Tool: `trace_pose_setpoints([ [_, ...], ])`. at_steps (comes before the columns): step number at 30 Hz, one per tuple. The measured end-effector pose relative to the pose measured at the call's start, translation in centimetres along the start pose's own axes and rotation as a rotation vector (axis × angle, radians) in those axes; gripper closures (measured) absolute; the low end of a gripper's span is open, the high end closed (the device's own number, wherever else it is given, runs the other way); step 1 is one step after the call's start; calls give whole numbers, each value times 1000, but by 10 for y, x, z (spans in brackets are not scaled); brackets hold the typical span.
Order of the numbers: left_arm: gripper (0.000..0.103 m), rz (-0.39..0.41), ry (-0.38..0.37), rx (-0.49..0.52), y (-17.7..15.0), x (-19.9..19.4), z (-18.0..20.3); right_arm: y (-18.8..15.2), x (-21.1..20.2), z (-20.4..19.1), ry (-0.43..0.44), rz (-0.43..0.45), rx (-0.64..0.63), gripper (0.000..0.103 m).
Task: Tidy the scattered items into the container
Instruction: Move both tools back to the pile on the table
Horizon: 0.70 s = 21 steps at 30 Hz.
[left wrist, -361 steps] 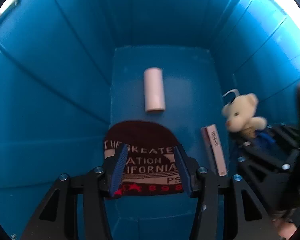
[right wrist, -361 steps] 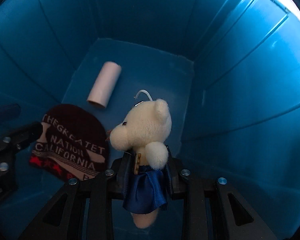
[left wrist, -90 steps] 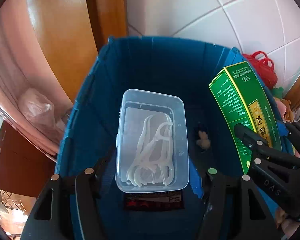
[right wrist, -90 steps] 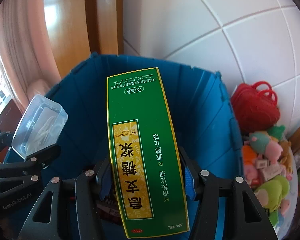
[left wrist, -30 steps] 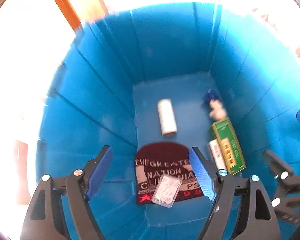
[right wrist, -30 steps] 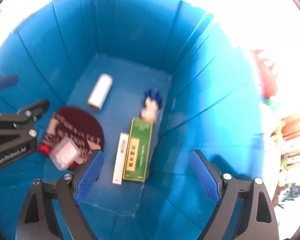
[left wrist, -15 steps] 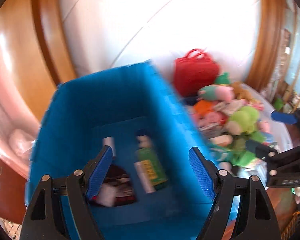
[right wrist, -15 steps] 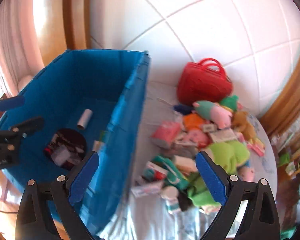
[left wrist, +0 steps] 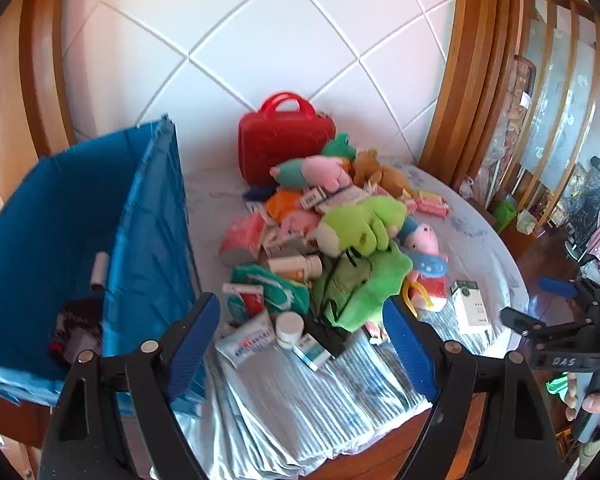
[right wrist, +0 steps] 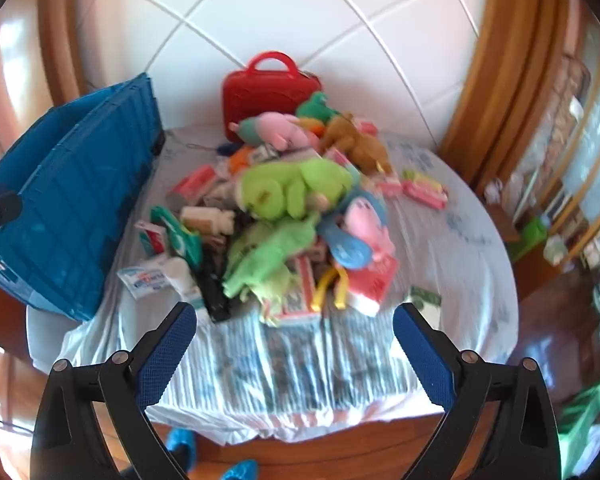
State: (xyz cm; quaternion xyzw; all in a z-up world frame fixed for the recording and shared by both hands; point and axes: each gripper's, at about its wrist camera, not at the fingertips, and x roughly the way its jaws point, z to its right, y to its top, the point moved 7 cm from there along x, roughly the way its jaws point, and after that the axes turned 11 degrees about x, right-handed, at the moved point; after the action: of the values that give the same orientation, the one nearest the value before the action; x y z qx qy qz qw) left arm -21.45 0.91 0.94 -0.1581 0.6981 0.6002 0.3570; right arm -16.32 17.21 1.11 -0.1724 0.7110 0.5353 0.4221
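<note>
The blue bin (left wrist: 148, 216) (right wrist: 72, 208) stands at the table's left end; a pale roll (left wrist: 99, 272) and a dark knitted hat (left wrist: 76, 320) show inside it. To its right lies the heap of scattered items: a green plush (left wrist: 359, 224) (right wrist: 296, 188), a pink plush (left wrist: 319, 170), a white jar (left wrist: 290, 326), packets and small boxes. My left gripper (left wrist: 300, 308) hangs over the heap's near edge, its jaws opening with nothing between them. My right gripper (right wrist: 296, 314) is open and empty, above the cloth in front of the heap.
A red carry case (left wrist: 284, 140) stands by the tiled wall behind the heap. A white box (left wrist: 469, 306) lies apart at the right. The round table's cloth (left wrist: 300, 392) hangs over the near edge. A hand (left wrist: 587, 396) holds the right gripper at the far right.
Both grippers have swung from above the bin's inside to the right, over the heap on the table. The bin has slid to the left of both views. The jaws stand slightly wider.
</note>
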Motion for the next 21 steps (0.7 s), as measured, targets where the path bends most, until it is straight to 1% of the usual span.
trace_pose_setpoints([
  [4,19,-82,18,-25,-30,43,14,-26,23,56,-13,-23,111,3],
  [8,19,-153,3,-66,-59,81,17,-45,45,98,-37,-40,203,3],
  [11,19,-183,3,-74,-77,109,20,-57,67,119,-56,-67,260,3],
  [15,19,-234,-17,-79,-100,146,24,-73,102,142,-107,-126,324,3],
  [19,19,-295,25,-73,-125,179,24,-84,130,161,-139,-166,357,3],
  [21,19,-321,22,-92,-135,193,24,-85,142,170,-138,-185,368,3],
])
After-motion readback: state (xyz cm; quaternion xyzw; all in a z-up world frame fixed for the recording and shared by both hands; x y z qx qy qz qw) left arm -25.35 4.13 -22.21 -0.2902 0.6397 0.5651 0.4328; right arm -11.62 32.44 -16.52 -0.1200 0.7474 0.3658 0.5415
